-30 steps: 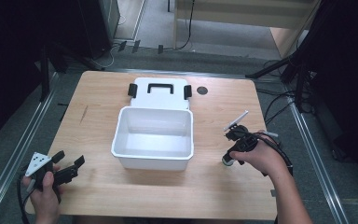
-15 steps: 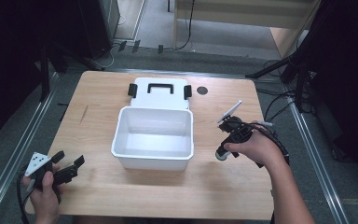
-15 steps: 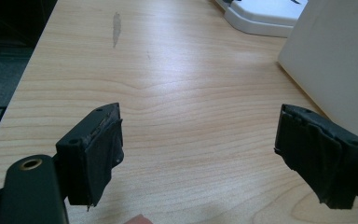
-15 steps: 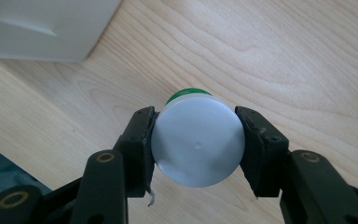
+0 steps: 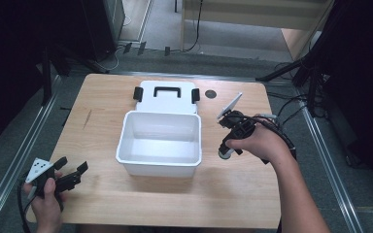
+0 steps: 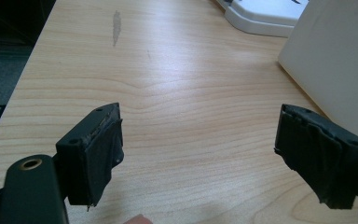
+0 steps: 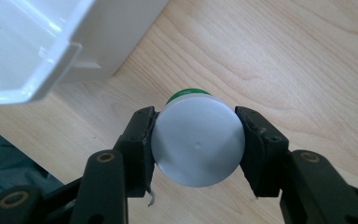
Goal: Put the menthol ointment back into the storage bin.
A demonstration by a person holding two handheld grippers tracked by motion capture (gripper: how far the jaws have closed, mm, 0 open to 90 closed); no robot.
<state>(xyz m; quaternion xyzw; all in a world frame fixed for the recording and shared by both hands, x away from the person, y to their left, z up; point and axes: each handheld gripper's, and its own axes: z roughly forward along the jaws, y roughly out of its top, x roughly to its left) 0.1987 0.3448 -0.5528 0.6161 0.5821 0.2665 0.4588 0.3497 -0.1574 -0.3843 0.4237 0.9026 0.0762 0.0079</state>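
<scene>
My right gripper (image 7: pixel 196 140) is shut on a small round container with a grey-white cap (image 7: pixel 197 140) and a green band under it. In the high view that container (image 5: pixel 225 153) hangs just right of the white open bin (image 5: pixel 159 141), with the right gripper (image 5: pixel 228 145) pointing down over the table. The bin's near corner (image 7: pixel 32 70) lies up and left of the container in the right gripper view. My left gripper (image 5: pixel 70 174) rests open at the table's front left corner. Its jaws stand wide apart over bare wood (image 6: pixel 196 135), nothing between them.
The bin's white lid (image 5: pixel 166 92) with a black handle and black clips lies flat behind the bin. A dark round hole (image 5: pixel 211 93) sits in the tabletop near the back right. The bin's side wall (image 6: pixel 335 60) stands close on the left gripper's right.
The right gripper has moved left and slightly forward with the container, closer to the bin's right wall. The left gripper has stayed in place.
</scene>
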